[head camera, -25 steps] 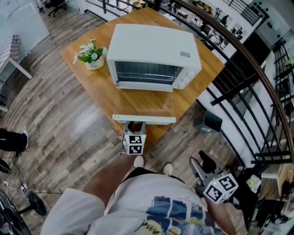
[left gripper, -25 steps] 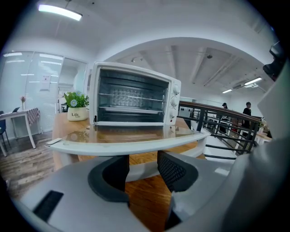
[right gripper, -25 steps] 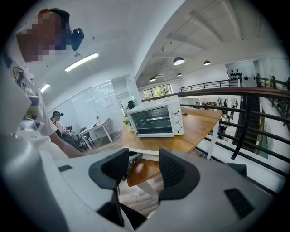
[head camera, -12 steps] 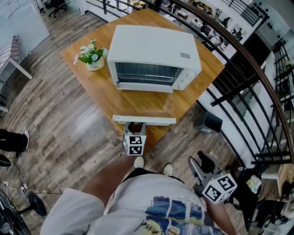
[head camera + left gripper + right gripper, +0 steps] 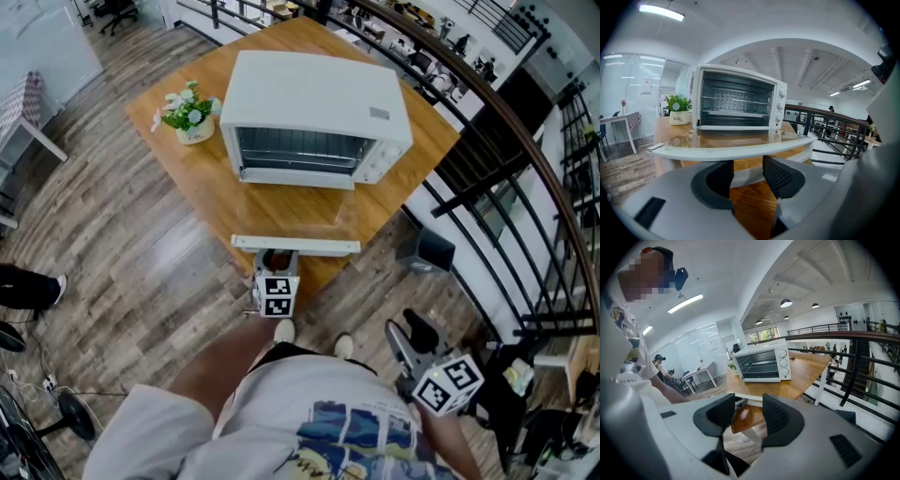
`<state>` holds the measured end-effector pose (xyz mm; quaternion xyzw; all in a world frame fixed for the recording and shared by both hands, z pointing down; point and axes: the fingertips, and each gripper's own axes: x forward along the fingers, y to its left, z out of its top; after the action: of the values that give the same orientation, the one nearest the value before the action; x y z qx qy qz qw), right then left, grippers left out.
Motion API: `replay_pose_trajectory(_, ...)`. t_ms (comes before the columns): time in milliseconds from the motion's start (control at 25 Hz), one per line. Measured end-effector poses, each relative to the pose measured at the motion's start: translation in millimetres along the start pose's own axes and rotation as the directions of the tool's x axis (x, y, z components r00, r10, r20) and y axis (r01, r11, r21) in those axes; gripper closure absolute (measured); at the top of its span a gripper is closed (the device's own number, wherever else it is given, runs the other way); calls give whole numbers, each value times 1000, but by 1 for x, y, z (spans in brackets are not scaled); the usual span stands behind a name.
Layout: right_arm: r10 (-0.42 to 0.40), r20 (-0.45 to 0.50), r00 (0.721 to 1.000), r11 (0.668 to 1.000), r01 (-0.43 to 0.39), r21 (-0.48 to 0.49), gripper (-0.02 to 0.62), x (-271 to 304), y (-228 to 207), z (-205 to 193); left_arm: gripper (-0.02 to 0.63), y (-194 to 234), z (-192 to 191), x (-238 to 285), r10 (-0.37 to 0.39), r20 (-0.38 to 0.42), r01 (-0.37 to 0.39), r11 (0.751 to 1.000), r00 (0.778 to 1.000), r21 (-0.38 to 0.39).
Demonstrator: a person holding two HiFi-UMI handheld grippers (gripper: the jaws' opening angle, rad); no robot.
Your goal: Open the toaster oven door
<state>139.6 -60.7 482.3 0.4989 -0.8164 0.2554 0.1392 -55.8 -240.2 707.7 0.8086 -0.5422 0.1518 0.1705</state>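
Head view: white toaster oven (image 5: 319,112) on the wooden table (image 5: 187,187), its glass door (image 5: 295,214) already lying flat. Left gripper (image 5: 748,168), jaws apart, sits at the door's white handle bar (image 5: 295,245), apparently releasing. Right gripper (image 5: 749,404) hangs idle, its jaws having just narrowed around nothing.

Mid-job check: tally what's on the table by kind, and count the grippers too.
Toaster oven: 1
Potted plant: 1
Grippers: 2, the left gripper and the right gripper; the right one's jaws have just been closing, with nothing between them
Total: 4
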Motion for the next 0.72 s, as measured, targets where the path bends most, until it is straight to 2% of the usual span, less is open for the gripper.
replay_pose_trajectory(320,4,18,1000,1000,-4,-10,438,2,2,3,419,0,0,1,-1,4,1,1000,1000,4)
replay_pose_trajectory(520,-6,38,999,1000,6,-6,494,0,0,7,419,1,0,0,0,3,0,1000,1000,3)
replay_pose_trajectory(720,-12,29,999,1000,12,-14,497,0,-1,5,419,1,1,0,-1,3,1,1000,1000,2)
